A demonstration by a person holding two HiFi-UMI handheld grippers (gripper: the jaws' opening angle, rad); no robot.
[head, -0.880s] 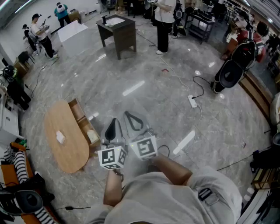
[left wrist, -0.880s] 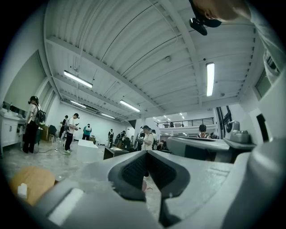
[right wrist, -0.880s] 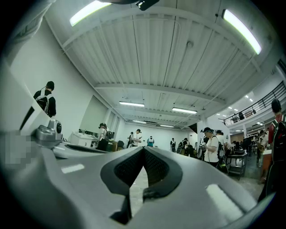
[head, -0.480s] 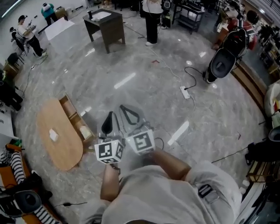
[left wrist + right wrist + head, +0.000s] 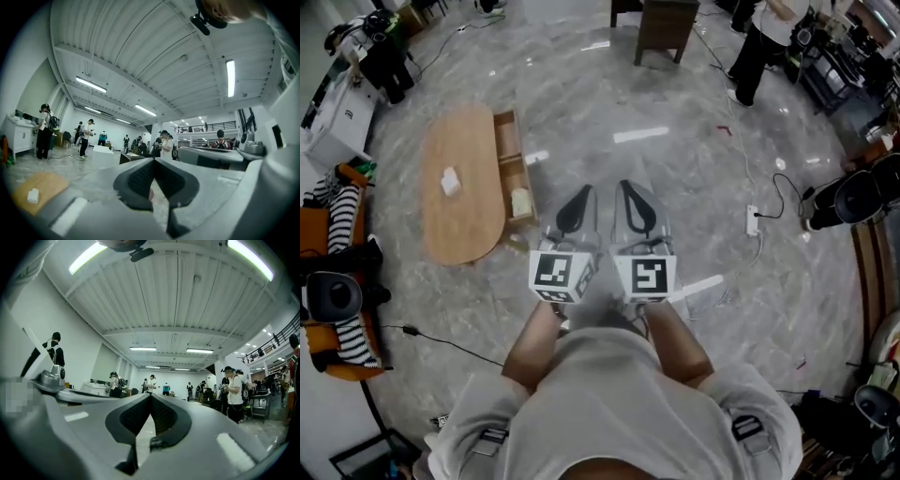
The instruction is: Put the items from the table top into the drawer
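Observation:
An oval wooden table (image 5: pixel 469 202) stands on the floor to the upper left in the head view. A small white item (image 5: pixel 450 180) lies on its top. The drawer (image 5: pixel 508 141) stands pulled out along the table's right side, and a pale item (image 5: pixel 522 202) lies in it. My left gripper (image 5: pixel 587 189) and right gripper (image 5: pixel 624 185) are held side by side in front of my body, to the right of the drawer and well off the table. Both are shut and hold nothing. The left gripper view shows the table (image 5: pixel 40 185) and the white item (image 5: pixel 33 195) at lower left.
An orange seat with a striped cloth (image 5: pixel 342 281) sits left of the table. A power strip (image 5: pixel 754 221) with a cable lies on the floor at right. A dark cabinet (image 5: pixel 666 23) and a person (image 5: pixel 759 42) stand at the far end.
The head view has swung round, so the table and drawer now lie further up and closer to the middle. Both grippers stay shut, side by side, now pointing more straight ahead.

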